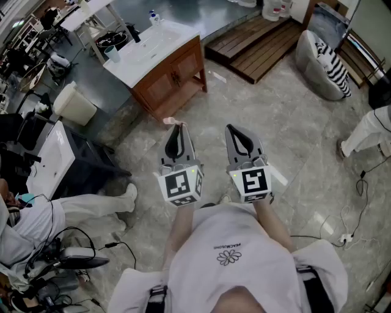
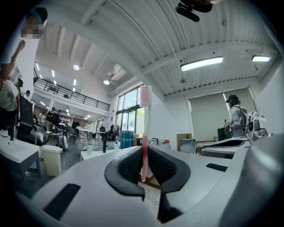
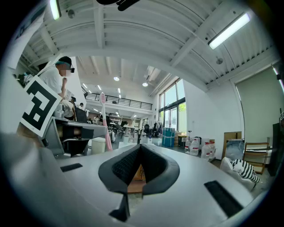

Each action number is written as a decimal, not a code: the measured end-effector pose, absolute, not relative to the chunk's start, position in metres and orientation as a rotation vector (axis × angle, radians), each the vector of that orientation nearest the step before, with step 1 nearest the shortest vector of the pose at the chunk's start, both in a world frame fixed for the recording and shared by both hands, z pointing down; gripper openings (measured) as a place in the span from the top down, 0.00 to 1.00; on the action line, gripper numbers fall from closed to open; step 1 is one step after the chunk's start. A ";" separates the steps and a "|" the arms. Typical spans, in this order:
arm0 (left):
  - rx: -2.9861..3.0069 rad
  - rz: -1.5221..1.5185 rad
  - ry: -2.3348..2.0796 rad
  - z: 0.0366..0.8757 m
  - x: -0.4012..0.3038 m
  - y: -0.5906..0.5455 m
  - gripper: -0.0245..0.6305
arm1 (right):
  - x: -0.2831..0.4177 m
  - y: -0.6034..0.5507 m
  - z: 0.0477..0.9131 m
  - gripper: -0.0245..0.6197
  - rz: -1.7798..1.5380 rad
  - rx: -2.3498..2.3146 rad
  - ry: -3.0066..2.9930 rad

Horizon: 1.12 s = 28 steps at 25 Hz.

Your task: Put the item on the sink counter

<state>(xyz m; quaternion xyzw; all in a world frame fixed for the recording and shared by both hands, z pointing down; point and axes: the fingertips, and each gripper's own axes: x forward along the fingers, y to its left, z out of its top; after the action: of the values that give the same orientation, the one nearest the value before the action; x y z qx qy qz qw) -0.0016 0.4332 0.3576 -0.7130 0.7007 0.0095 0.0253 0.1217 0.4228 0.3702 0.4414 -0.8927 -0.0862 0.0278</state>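
The left gripper (image 1: pixel 176 126) is clamped on a pink toothbrush (image 2: pixel 144 133), pinching it low on the handle so that most of it stands upright above the jaws with the bristle head at the top; the right gripper (image 1: pixel 235 129) is closed on itself with nothing between its jaws, held level beside the left one; the sink counter (image 1: pixel 177 38), a white top on a brown wooden cabinet, lies ahead and to the left across open floor, well apart from both grippers, so the placing looks not yet begun. The grip is the weak point: a thin handle caught only near its lower end could swing or slide in the jaws on the way over, and if it tips it could drop to the floor short of the counter; lowering it upright would land it on its end and let it topple, so it probably wants laying flat. A cup (image 1: pixel 113 54) and a small bottle (image 1: pixel 154 17) stand on the counter and could be knocked by a careless approach; released over the basin, the toothbrush would end in the sink and not on the counter.
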 end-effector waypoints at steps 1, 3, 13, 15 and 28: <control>-2.204 0.028 2.167 0.356 -0.001 0.432 0.90 | 0.122 0.422 0.370 0.95 -0.238 1.366 -2.758; -2.206 0.027 2.167 0.355 0.000 0.430 0.90 | 0.123 0.421 0.370 0.95 -0.198 1.368 -2.760; -2.240 0.006 2.143 0.361 0.011 0.412 0.90 | 0.131 0.406 0.383 0.95 -0.102 1.362 -2.772; -2.244 0.002 2.144 0.363 0.012 0.408 0.90 | 0.132 0.401 0.385 0.95 -0.068 1.362 -2.787; -2.184 -0.005 2.221 0.375 -0.015 0.363 0.90 | 0.114 0.362 0.402 0.95 -0.059 1.254 -2.811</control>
<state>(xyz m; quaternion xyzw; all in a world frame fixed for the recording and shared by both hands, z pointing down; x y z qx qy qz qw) -0.0151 0.3629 0.3753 -0.7011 0.7130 -0.0016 0.0132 0.1142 0.3616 0.4022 0.4071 -0.9126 -0.0191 0.0314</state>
